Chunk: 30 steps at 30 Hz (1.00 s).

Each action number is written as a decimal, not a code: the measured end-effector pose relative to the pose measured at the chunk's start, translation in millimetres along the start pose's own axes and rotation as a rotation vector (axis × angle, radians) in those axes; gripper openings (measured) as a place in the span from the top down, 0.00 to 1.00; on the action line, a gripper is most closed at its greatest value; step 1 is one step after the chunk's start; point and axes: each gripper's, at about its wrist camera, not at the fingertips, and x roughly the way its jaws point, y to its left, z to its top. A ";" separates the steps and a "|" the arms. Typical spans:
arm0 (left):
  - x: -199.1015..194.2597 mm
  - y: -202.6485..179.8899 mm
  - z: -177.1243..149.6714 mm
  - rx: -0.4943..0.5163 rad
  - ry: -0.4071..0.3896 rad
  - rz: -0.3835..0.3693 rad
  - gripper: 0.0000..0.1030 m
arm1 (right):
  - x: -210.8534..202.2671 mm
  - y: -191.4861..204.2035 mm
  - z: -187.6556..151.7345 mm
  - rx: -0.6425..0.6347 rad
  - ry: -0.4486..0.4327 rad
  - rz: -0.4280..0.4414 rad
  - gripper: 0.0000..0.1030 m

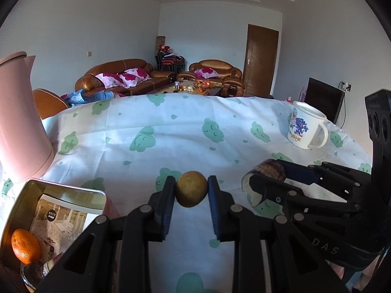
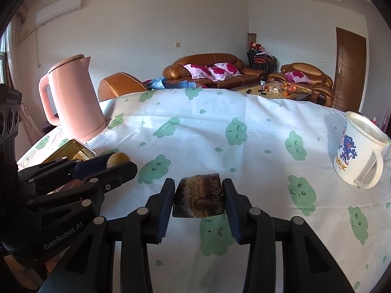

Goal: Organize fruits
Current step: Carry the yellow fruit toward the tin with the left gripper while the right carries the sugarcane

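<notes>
Two hand-held grippers work side by side over the near edge of the worktop, each with its pads clamped on something. The left hand-held gripper [image 1: 191, 191] pinches a small round yellow-brown fruit [image 1: 191, 192] between its blue pads, lifted just off the cloth. The right hand-held gripper [image 2: 198, 200] squeezes a dark, brown-streaked wedge [image 2: 198, 199] with a pale flat cut face (possibly a piece of fruit or rind; I cannot tell which).

At the near left corner sits a gold-lined tin [image 1: 62, 191] holding an orange [image 1: 25, 246] and a printed card. My guess is that the tin is the collecting place: one fruit is in, two pieces are in hand and not yet set down, so the job looks partly done. No other loose fruit shows on the cloth.

Farther along the left edge stands a pink kettle [image 2: 74, 100], and toward the far right edge a white mug [image 2: 359, 150] with a cartoon figure and the letters "HK" readable at the end of its lettering. The cloth [image 2: 207, 127] is white with green cloud faces.

Readable on the tools: "GenRobot.AI" on the left one's body, "DAS" on the right one's.
</notes>
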 end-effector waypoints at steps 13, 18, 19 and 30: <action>-8.0 -2.8 -1.1 0.015 -0.039 0.010 0.73 | -11.7 1.3 -1.6 -0.010 -0.067 0.008 0.59; -11.5 -4.1 -1.1 0.022 -0.058 0.013 0.73 | -17.0 3.0 -2.3 -0.016 -0.097 0.007 0.59; -12.4 -4.6 -1.1 0.024 -0.062 0.014 0.73 | -18.8 3.2 -2.6 -0.018 -0.103 0.007 0.59; -19.2 -8.8 -1.8 0.048 -0.100 0.024 0.73 | -28.8 5.4 -4.1 -0.029 -0.148 0.006 0.59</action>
